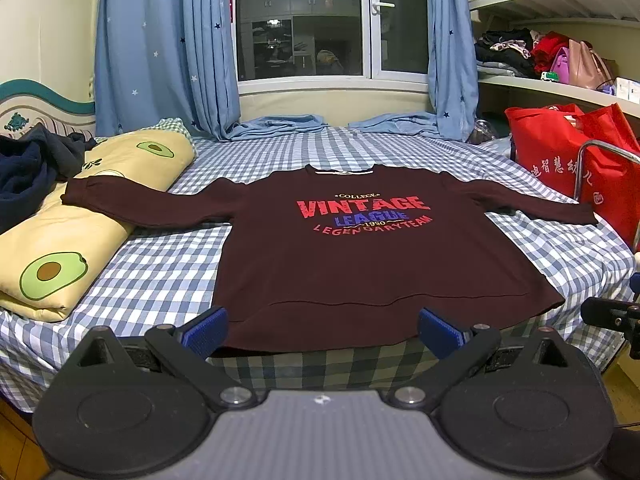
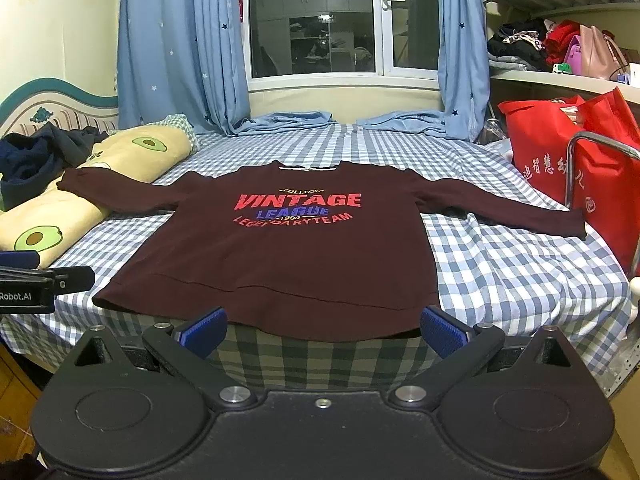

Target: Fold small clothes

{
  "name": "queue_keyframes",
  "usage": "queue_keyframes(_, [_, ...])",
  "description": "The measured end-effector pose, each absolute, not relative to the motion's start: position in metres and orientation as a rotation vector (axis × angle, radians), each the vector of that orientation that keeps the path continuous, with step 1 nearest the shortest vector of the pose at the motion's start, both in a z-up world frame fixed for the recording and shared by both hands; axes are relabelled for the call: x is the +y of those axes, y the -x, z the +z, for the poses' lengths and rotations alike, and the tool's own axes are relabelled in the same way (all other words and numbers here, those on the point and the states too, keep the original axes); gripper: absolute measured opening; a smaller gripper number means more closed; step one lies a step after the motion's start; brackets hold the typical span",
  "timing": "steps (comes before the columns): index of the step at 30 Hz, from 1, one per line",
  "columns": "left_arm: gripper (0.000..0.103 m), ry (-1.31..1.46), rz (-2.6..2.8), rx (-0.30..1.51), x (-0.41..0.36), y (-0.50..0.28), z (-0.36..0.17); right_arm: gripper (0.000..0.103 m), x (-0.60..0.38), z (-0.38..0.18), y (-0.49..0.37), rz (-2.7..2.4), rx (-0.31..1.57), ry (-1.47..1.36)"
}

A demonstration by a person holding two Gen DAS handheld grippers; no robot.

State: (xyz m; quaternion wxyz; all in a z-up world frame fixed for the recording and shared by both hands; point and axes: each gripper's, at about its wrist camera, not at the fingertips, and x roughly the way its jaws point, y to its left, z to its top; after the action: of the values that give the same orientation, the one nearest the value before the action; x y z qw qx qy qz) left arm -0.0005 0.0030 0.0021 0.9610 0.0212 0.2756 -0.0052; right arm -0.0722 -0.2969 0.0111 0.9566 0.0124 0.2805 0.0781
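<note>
Left tongs [image 1: 322, 330] and right tongs [image 2: 323, 330], each with blue-padded fingers spread wide apart and gripping nothing, held at the near edge of the bed [image 1: 168, 272]. Directly ahead of both, a maroon sweatshirt [image 1: 360, 264] lies flat and face up on the checked sheet, printed "VINTAGE LEAGUE", its hem nearest the tongs and overhanging the bed edge, its collar farthest. The hem spans the gap between the fingers of each pair without visible contact. Both sleeves are spread outward: the left one rests on an avocado-print quilt [image 1: 60, 248], the right one reaches toward a red bag [image 1: 568, 152]. Beyond the collar, blue curtains [image 1: 160, 48] flank a dark window [image 1: 300, 20]. Shelves [image 1: 560, 84] of clothes stand to the right.
</note>
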Motion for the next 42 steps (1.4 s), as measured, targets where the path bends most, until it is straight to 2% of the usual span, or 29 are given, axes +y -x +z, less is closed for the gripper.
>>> queue_keyframes(42, [0.102, -0.032, -0.015, 0.567, 0.0055, 0.0014, -0.0027, 0.103, -0.301, 0.0089, 0.0737, 0.138, 0.58, -0.023])
